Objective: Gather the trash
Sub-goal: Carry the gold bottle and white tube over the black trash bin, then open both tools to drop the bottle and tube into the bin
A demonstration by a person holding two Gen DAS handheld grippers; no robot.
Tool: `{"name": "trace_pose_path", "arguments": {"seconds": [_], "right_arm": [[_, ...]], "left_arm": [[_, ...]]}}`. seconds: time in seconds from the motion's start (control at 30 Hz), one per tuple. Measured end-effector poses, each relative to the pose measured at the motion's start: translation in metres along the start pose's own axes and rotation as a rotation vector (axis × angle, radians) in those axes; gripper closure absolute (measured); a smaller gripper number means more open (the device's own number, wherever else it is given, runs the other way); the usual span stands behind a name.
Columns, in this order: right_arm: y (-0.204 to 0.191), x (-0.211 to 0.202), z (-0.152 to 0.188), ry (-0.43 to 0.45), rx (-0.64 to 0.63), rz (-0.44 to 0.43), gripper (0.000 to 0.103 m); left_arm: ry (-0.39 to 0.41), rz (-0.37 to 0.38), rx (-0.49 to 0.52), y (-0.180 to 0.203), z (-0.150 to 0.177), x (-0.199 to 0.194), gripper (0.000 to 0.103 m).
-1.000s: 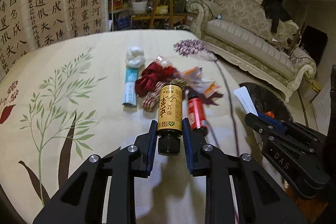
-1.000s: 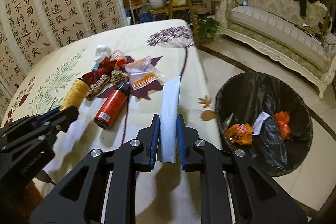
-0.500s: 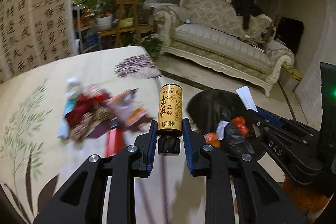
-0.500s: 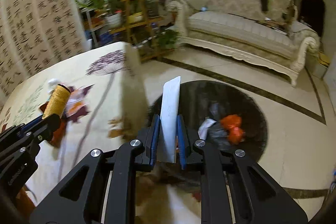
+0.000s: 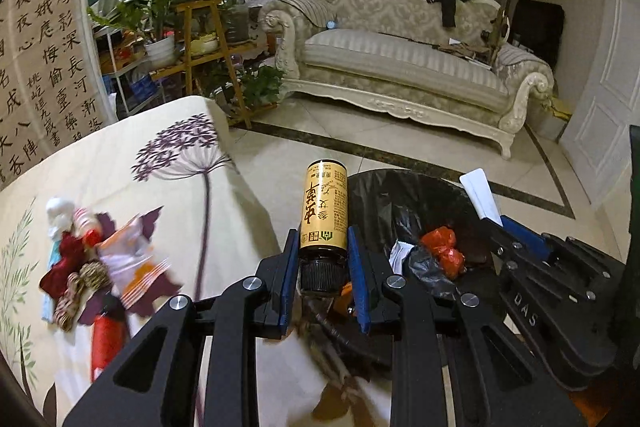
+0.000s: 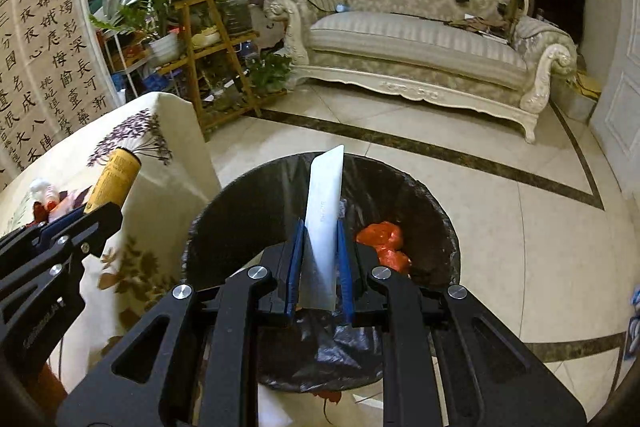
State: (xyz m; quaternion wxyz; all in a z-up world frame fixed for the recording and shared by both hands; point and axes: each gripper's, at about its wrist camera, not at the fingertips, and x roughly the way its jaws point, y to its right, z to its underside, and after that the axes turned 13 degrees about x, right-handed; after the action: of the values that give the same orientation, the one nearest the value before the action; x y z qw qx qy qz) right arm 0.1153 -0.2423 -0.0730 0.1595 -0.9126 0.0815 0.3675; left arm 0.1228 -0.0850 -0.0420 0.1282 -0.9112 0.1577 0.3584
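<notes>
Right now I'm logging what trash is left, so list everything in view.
Bottle: 1, yellow label, black cap, in left gripper.
White sachet: 1, in right gripper, over bin.
Bin: 1, black liner, on floor beside table; orange bags inside.
Litter pile: several wrappers, red, white, striped, on tablecloth.
Red bottle: 1, lying beside pile.
Sofa: 1, cream, behind.
Potted plants: several, green, wooden rack.
Left gripper: black, blue pads, shut.
Right gripper: same, shut.

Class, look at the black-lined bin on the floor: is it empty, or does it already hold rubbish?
Not empty. Inside the bin lie an orange bag and white paper on the black liner.
</notes>
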Motion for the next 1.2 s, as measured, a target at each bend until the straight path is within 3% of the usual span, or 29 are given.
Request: {"name": "trace_pose_path", "arguments": {"seconds": [0.63,0.77,1.2], "right_arm": [[0.021,0.031,-0.014,-0.026,0.051,0.021,0.084],[0.024,0.031,-0.013,-0.024,0.066,0.022,0.072],[0.027,0.020,-0.009,-0.016,0.081,0.022,0.063]], "left_arm": [[-0.062,0.001,0.051,0.026,-0.019,0.038,0.077],[-0.059,-0.005,0.049,0.025,-0.020,0.038,0.056],[-0.036,-0.037,0.041,0.019,-0.016,0.027,0.035]]}}
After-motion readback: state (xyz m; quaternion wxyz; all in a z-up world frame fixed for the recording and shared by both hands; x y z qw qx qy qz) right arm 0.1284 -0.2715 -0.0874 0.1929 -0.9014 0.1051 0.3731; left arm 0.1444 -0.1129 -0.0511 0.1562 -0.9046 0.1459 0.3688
